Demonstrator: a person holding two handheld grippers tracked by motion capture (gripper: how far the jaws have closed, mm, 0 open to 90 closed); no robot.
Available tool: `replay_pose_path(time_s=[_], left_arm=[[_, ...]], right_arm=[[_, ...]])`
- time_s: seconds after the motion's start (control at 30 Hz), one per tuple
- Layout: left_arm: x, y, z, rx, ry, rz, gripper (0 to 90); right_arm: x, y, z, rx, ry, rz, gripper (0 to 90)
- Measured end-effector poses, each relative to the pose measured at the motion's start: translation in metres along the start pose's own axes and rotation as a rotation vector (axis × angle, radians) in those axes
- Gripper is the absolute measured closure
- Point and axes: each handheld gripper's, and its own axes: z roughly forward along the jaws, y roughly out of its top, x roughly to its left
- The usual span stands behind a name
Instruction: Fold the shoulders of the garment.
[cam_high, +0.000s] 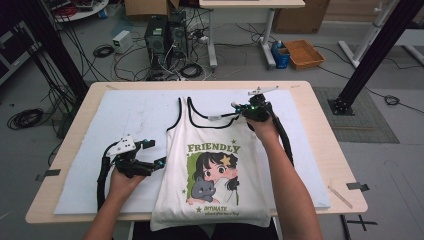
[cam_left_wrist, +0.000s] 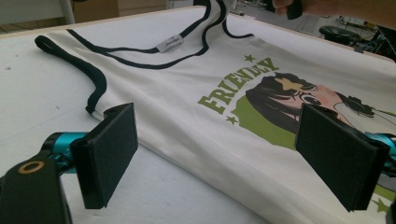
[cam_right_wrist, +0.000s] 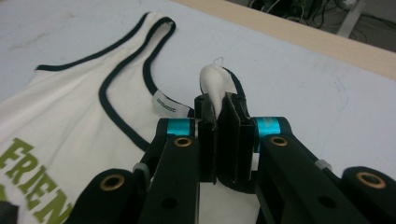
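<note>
In the right gripper view the jaws of the right gripper (cam_right_wrist: 219, 135) stand pressed together at the centre of the frame, clamped on a bunched fold of a shoulder strap (cam_right_wrist: 212, 81) of the tank top (cam_right_wrist: 70, 116), whose white fabric and black trim rise just above the pads. In the high view the same right gripper (cam_high: 240, 109) sits right of centre in the upper half of the frame, at the garment's right strap, with the right hand (cam_high: 264, 127) directly below it and the forearm running down to the bottom edge. The left gripper (cam_left_wrist: 215, 158) has its jaws spread wide: one black pad (cam_left_wrist: 109, 151) stands at the lower left of the left gripper view and the other at the lower right, with the side hem of the tank top lying between them, untouched by either pad. In the high view the left gripper (cam_high: 152, 155) lies at the left of centre, just beside the garment's left edge. The tank top (cam_high: 212, 170) is spread flat, print upward, in the middle of the white mat (cam_high: 100, 150) that covers the wooden table (cam_high: 320, 125), its lower hem reaching the near edge at the bottom of the frame.
</note>
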Motion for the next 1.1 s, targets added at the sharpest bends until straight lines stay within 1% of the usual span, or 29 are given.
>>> replay_pose_path(time_s=[0.13,0.17,0.23,0.37,0.57,0.63,0.67,0.73,0.8,0.87,0.93,1.0,1.1], left_arm=[[0.000,0.000,0.000,0.003,-0.001,0.001,13.5],[0.000,0.000,0.000,0.001,0.000,0.001,13.5],[0.000,0.000,0.000,-0.001,0.000,0.000,13.5],[0.000,0.000,0.000,0.000,0.000,0.002,13.5],[0.000,0.000,0.000,0.000,0.000,0.002,13.5],[0.001,0.000,0.000,0.002,-0.002,0.001,13.5],[0.001,0.000,-0.001,0.001,-0.002,0.003,13.5],[0.001,0.000,-0.001,0.002,-0.002,0.003,13.5],[0.001,0.000,-0.001,0.002,-0.003,0.003,13.5],[0.000,0.000,0.000,0.000,-0.001,0.001,13.5],[0.000,0.000,0.000,0.000,-0.001,0.001,13.4],[0.000,0.000,0.000,-0.001,-0.001,0.002,13.5],[0.000,0.000,0.000,-0.001,0.000,0.002,13.5]], right_arm=[[0.005,-0.006,-0.014,-0.024,0.013,-0.003,84.7],[0.007,-0.008,-0.017,-0.029,0.027,-0.003,84.7],[0.010,-0.013,-0.021,-0.036,0.040,-0.009,84.7],[0.020,-0.024,-0.028,-0.064,0.082,0.006,84.7],[0.043,-0.041,-0.033,-0.051,0.108,-0.034,84.7],[0.048,-0.046,-0.034,-0.037,0.109,-0.075,84.7],[0.050,-0.049,-0.034,-0.034,0.109,-0.088,84.7],[0.053,-0.054,-0.035,-0.030,0.112,-0.094,84.6],[0.057,-0.060,-0.036,-0.025,0.106,-0.105,84.6],[0.059,-0.065,-0.038,-0.025,0.108,-0.103,84.1],[0.061,-0.070,-0.041,-0.023,0.106,-0.109,82.4],[0.060,-0.078,-0.045,-0.010,0.102,-0.102,78.6],[0.060,-0.087,-0.052,-0.010,0.105,-0.096,70.6]])
